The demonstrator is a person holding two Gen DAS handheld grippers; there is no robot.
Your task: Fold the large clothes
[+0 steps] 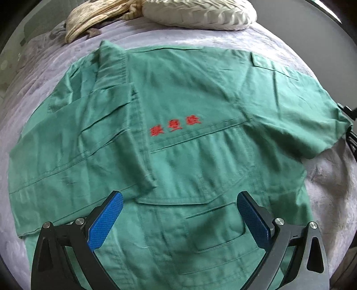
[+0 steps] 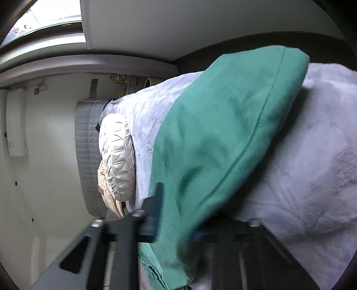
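Observation:
A large green work jacket (image 1: 178, 138) with red embroidered characters (image 1: 175, 126) lies spread on a lilac bedspread (image 1: 245, 40). One sleeve is folded across the body. My left gripper (image 1: 178, 200) hovers above the jacket's near part, blue pads wide apart, holding nothing. In the right wrist view, my right gripper (image 2: 176, 214) is closed on a fold of the green jacket sleeve (image 2: 212, 138), which drapes over and hides the right finger. The right gripper's black tip (image 1: 348, 116) shows at the jacket's right sleeve end in the left wrist view.
A cream quilted garment (image 1: 198, 13) and a tan striped cloth (image 1: 93, 17) lie at the bed's far end; both also show in the right wrist view (image 2: 118, 154). A grey quilted headboard (image 2: 89, 151), white wall and a window (image 2: 55, 13) lie beyond.

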